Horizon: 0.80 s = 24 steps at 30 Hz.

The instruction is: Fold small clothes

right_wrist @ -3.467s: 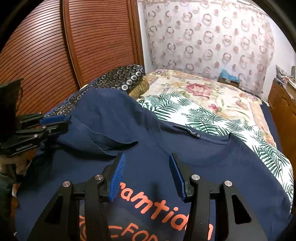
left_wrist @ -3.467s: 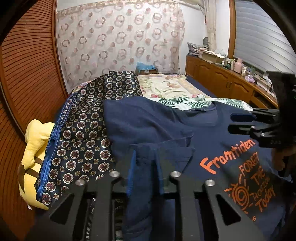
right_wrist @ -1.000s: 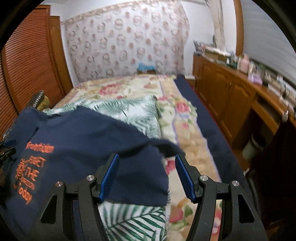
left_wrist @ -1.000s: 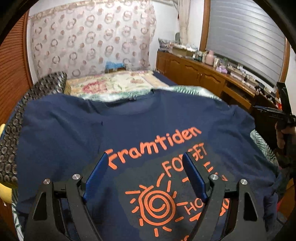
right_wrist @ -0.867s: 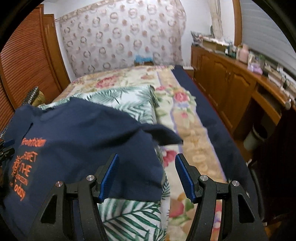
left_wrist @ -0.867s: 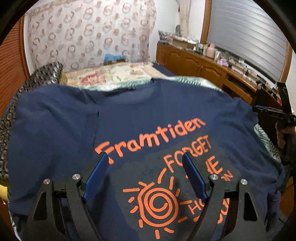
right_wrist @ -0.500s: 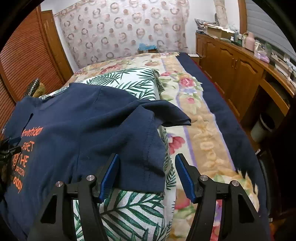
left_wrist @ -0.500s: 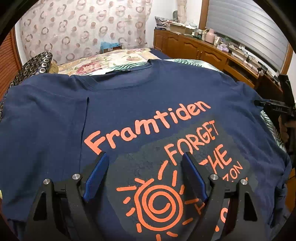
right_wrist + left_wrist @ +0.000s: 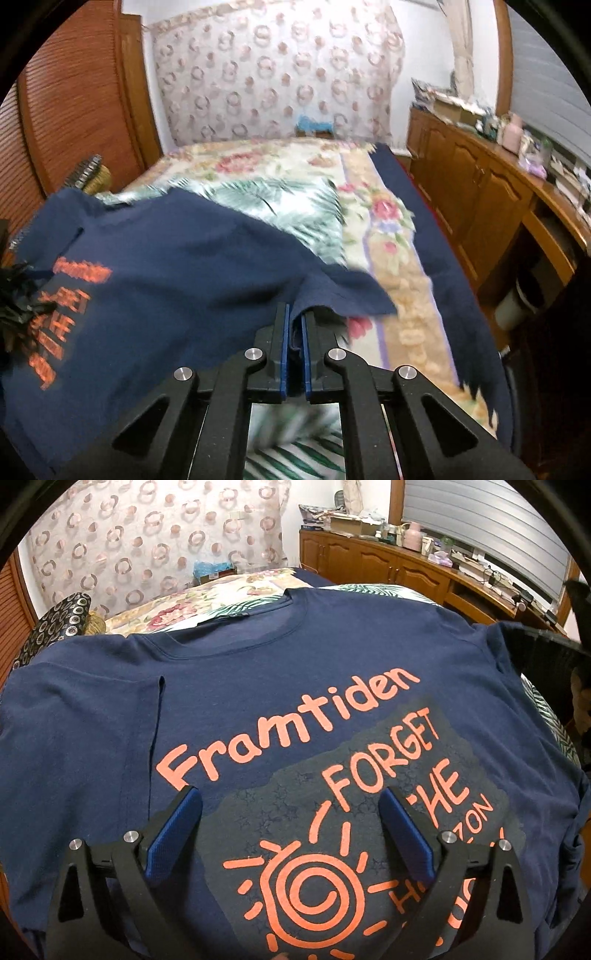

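Observation:
A navy T-shirt (image 9: 295, 657) with orange "Framtiden" print lies front up, spread across the bed. My left gripper (image 9: 290, 794) hovers just above the sun print on its chest; its jaws are opening wide and grip nothing, with only flat cloth below them. In the right wrist view the same T-shirt (image 9: 184, 266) fills the left side. My right gripper (image 9: 293, 314) is shut on the shirt's right edge by the sleeve, a fold of navy cloth pinched between the blue pads and lifted a little. The view there is blurred by motion.
Under the shirt lie a palm-leaf sheet (image 9: 295, 206) and a floral bedspread (image 9: 399, 258). A wooden cabinet (image 9: 480, 206) with clutter on top runs along the right. A patterned cushion (image 9: 62, 620) sits at the left, by a slatted wooden door (image 9: 74, 110).
The right gripper's jaws closed on the shirt's edge near the sleeve and raised it. The left gripper sank closer to the print and its jaws spread wider.

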### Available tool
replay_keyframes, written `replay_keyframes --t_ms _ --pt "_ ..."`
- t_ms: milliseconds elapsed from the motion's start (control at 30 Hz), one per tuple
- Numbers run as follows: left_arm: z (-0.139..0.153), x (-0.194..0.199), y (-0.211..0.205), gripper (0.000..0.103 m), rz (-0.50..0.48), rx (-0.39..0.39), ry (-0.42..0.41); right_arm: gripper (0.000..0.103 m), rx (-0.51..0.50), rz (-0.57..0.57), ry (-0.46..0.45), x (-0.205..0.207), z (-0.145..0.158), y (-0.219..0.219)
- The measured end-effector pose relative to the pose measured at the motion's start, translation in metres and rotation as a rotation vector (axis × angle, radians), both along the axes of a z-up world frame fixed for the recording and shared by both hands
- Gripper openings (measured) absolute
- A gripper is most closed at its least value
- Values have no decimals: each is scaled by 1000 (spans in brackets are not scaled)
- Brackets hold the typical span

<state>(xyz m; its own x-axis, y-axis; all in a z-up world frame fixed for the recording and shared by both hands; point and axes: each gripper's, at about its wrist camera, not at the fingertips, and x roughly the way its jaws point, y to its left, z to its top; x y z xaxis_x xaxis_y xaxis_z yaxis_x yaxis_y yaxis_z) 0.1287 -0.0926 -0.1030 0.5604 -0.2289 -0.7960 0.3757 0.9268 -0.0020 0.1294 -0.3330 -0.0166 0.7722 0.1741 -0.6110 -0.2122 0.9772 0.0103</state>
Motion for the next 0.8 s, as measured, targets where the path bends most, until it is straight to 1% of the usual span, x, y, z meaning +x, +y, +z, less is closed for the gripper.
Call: replay_keyframes --t_ms 133,200,300,367,433,500,567,600,633,700,767,800 --pt "0 -1 -1 98 1 1 0 5 -5 105 -49 -12 15 37" --pt "0 1 -1 99 3 3 1 5 8 170 -49 -18 15 57" --pt "0 3 -1 101 10 4 4 5 29 236 31 -18 -4 80" --pt "-1 5 1 101 11 4 5 5 41 267 60 -21 -19 90" --pt "-1 5 1 101 10 4 4 6 29 267 87 -22 -31 95" --pt "-1 5 1 101 9 4 5 6 23 264 100 -22 -38 94" --pt "-1 3 1 101 5 5 5 15 18 260 110 -23 -39 93" --pt "-1 3 0 101 3 6 6 22 20 260 113 -23 -38 92" --pt "-1 2 0 101 1 7 6 26 26 263 114 -24 -35 92" --pt "0 0 1 101 -4 9 5 29 28 263 107 -30 -30 88" --pt "1 -4 2 101 -10 9 -5 32 8 248 91 -36 -22 84" --pt "3 -6 2 101 -14 6 -15 34 0 236 82 -38 -16 88"
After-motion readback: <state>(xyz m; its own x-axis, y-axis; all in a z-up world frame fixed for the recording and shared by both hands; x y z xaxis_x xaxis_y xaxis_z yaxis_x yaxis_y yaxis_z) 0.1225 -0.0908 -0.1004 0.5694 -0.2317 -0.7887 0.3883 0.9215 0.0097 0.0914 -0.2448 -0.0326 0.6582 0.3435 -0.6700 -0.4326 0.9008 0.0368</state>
